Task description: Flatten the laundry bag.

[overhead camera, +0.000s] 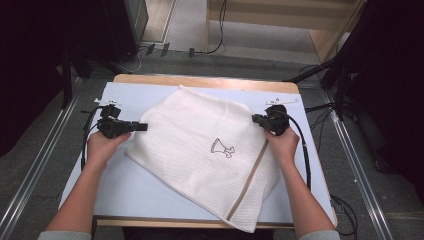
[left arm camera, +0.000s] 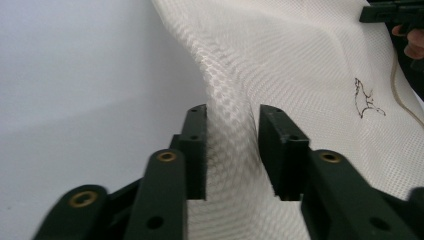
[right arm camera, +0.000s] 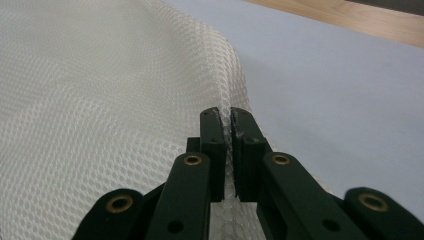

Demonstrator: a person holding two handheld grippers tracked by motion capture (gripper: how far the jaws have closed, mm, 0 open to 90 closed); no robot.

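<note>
The white mesh cloth [overhead camera: 207, 150] lies spread askew on the counter [overhead camera: 120, 185], one corner hanging over the near edge, with no fold made yet. The right hand-held gripper [right arm camera: 226, 125] is clamped on the cloth's right edge. The left hand-held gripper [left arm camera: 232, 150] straddles a raised ridge of the left edge with its jaws apart, so that side is not yet gripped.

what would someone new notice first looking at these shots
A big white waffle-weave towel lies askew across the pale blue table, with a small black drawing near its middle. The right gripper is clamped on the towel's edge, while the left gripper stands open around a raised fold.
</note>
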